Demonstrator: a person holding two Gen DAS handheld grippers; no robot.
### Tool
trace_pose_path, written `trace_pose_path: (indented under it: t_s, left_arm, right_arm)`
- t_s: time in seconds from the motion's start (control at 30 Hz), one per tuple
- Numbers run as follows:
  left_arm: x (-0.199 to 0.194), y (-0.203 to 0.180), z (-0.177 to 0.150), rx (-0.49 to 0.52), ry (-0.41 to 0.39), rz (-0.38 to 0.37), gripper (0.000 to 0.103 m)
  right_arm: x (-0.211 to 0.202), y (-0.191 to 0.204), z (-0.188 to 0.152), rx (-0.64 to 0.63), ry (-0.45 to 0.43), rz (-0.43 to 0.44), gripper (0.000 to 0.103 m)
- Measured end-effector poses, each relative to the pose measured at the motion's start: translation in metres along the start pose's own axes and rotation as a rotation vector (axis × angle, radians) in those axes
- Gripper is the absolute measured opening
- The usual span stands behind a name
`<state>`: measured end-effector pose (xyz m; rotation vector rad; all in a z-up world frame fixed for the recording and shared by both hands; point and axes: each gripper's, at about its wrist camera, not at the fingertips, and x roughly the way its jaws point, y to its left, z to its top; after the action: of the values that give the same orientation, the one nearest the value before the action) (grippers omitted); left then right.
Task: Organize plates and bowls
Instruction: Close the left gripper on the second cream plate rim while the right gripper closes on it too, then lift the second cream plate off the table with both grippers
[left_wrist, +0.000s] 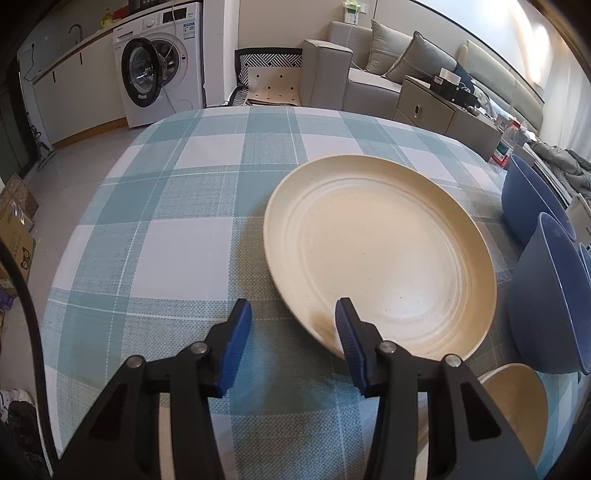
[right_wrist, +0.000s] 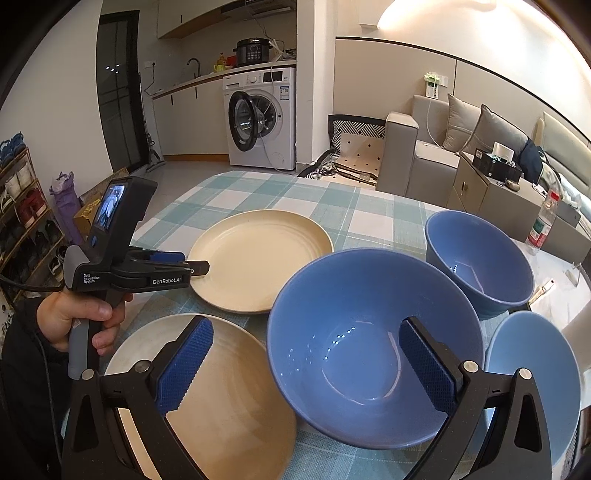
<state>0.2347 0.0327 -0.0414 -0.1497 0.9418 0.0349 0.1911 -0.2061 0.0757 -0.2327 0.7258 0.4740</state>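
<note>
A cream plate (left_wrist: 384, 251) (right_wrist: 258, 258) lies on the checked tablecloth (left_wrist: 184, 221). My left gripper (left_wrist: 293, 321) is open and empty at the plate's near left rim; from the right wrist view it (right_wrist: 195, 267) sits at the plate's left edge. A second cream plate (right_wrist: 229, 398) (left_wrist: 524, 402) lies nearer. Three blue bowls stand to the right: a large one (right_wrist: 369, 343), a far one (right_wrist: 480, 258) and a lighter one (right_wrist: 535, 376). My right gripper (right_wrist: 304, 365) is open and empty, hovering over the large bowl and near plate.
A water bottle (right_wrist: 541, 225) stands at the table's far right edge. A washing machine (right_wrist: 262, 118), a sofa (right_wrist: 443, 147) and a grey cabinet (right_wrist: 491, 192) stand beyond the table. A shoe rack (right_wrist: 22, 206) is at the left.
</note>
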Motion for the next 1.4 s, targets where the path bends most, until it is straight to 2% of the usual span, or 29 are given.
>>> trace_pose_path:
  t_s: [0.43, 0.67, 0.83, 1.27, 1.37, 1.4]
  left_arm:
    - [-0.009, 0.036, -0.011, -0.046, -0.012, 0.011, 0.047]
    - [-0.014, 0.047, -0.016, -0.052, -0.020, 0.020, 0.048]
    - [-0.018, 0.054, -0.017, -0.033, -0.017, 0.054, 0.048]
    - [-0.021, 0.068, -0.021, -0.048, -0.020, 0.057, 0.048]
    - [-0.021, 0.069, -0.021, -0.044, -0.022, 0.052, 0.048]
    - [-0.021, 0.069, -0.021, -0.042, -0.021, 0.048, 0.048]
  right_arm:
    - [0.025, 0.033, 0.026, -0.072, 0.040, 0.027, 0.102]
    - [0.041, 0.046, 0.036, -0.051, 0.061, 0.062, 0.102]
    - [0.052, 0.053, 0.042, -0.036, 0.077, 0.085, 0.102]
    - [0.094, 0.073, 0.053, -0.021, 0.139, 0.124, 0.102]
    - [0.103, 0.076, 0.054, -0.022, 0.155, 0.116, 0.097]
    - [0.106, 0.078, 0.053, -0.035, 0.158, 0.098, 0.088]
